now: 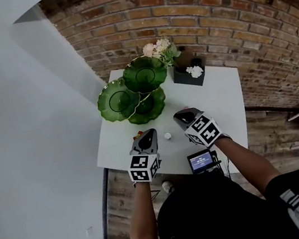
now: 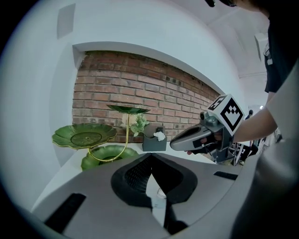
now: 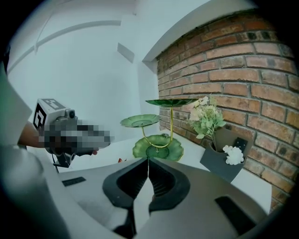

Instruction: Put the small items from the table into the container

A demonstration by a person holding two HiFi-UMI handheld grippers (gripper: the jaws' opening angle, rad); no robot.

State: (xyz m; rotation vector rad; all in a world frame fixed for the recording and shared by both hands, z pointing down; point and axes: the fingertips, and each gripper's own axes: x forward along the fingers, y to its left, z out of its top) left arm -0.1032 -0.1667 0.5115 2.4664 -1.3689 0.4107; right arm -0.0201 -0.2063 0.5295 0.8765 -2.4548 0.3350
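L tool [image 1: 147, 135] & R tool [image 1: 182, 117] clenched (tips meeting), over table [image 1: 220, 94] near edge, small white item [image 1: 167, 136] btwn

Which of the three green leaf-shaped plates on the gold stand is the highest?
The green leaf-shaped plate beside the pale flowers; both others hang lower.

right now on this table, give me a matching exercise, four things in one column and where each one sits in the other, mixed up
Things
1. green leaf-shaped three-tier tray with a gold stem
2. dark grey box holding a white flower
3. small white round item
4. small device with a lit screen

Places
a. at the near edge of the white table, by the person
b. on the table between the left gripper and the right gripper
c. far left part of the table
d. far edge by the brick wall, right of the tray

Pairs: 1-c, 2-d, 3-b, 4-a
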